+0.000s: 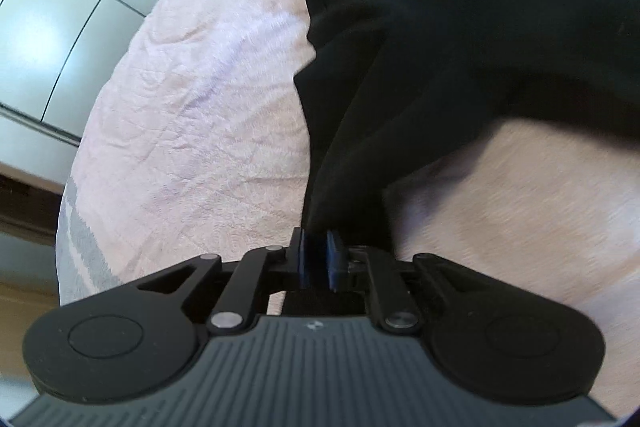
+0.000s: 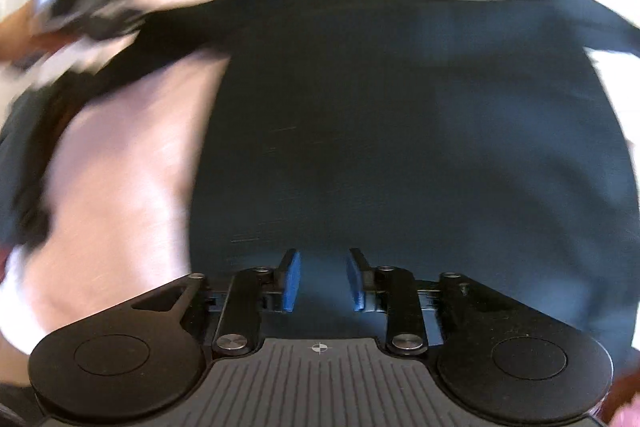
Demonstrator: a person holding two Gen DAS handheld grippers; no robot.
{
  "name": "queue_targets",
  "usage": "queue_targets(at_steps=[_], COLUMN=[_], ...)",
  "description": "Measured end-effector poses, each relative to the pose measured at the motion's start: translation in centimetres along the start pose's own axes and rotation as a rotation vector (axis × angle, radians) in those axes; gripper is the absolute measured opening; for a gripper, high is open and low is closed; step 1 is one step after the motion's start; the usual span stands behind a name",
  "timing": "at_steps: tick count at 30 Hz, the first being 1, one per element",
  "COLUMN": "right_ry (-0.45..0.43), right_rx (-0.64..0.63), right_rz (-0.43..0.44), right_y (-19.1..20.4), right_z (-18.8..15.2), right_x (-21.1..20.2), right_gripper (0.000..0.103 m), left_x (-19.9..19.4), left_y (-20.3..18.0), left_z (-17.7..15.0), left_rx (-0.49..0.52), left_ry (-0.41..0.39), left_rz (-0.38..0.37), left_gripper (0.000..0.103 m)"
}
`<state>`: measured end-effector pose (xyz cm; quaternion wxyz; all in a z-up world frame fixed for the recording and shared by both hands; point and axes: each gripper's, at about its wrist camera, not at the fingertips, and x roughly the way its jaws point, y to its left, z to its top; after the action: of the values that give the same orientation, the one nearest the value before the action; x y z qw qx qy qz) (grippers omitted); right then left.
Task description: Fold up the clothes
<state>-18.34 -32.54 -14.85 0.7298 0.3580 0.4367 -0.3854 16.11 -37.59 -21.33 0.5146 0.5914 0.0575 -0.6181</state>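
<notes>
So the dark long-sleeved top (image 2: 400,107) is lying spread out flat on a pale pink bedspread (image 1: 192,115), collar end away from the right wrist camera and both sleeves sticking out sideways. In the right view it's looking navy-ish, in the left view more like black, so I'm just going with dark.

The left gripper (image 1: 318,255) is pinching fabric: its jaws are pressed together on a bunched strip of the top, most likely a sleeve (image 1: 348,163), and that strip is running up from the blue pads (image 1: 332,255) back into the body of the top. The bedspread is showing on both sides of the sleeve. Left of the bedspread, a white tiled floor (image 1: 48,11) is showing past the bed's edge.

The right gripper (image 2: 323,279) is hovering over the hem end of the top with its jaws spread apart and nothing between them, just dark fabric showing in the gap. Can't tell if the blue pads there are touching the cloth or sitting just above it. The right view is pretty motion-blurred, especially along the far left sleeve, where a blurry dark shape is showing that I can't make out.
</notes>
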Motion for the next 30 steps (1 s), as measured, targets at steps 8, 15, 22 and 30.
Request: queue_targets(at_steps=[8,15,22,30], right_ry=[-0.099,-0.142,-0.029,0.05], right_rx=[0.48,0.562,0.371,0.411], right_rz=[-0.128,0.231,0.345,0.259], right_y=[-22.0,-33.8,-38.7,-38.7], right_z=[-5.8,-9.2,-6.5,-5.9], right_x=[-4.5,-1.2,-5.1,-4.0], right_gripper=[0.051,0.05,0.003,0.004], left_x=[-7.9,-9.2,-11.2,-11.8], left_y=[-10.2,-22.5,-30.4,-31.2], left_z=[7.1,14.1,19.3,15.8], left_rx=[-0.036,0.08,0.158,0.083], left_ry=[-0.06,-0.023,-0.016,0.125], left_rz=[-0.121,-0.276,-0.403,-0.375], left_gripper=[0.018,0.019,0.019,0.02])
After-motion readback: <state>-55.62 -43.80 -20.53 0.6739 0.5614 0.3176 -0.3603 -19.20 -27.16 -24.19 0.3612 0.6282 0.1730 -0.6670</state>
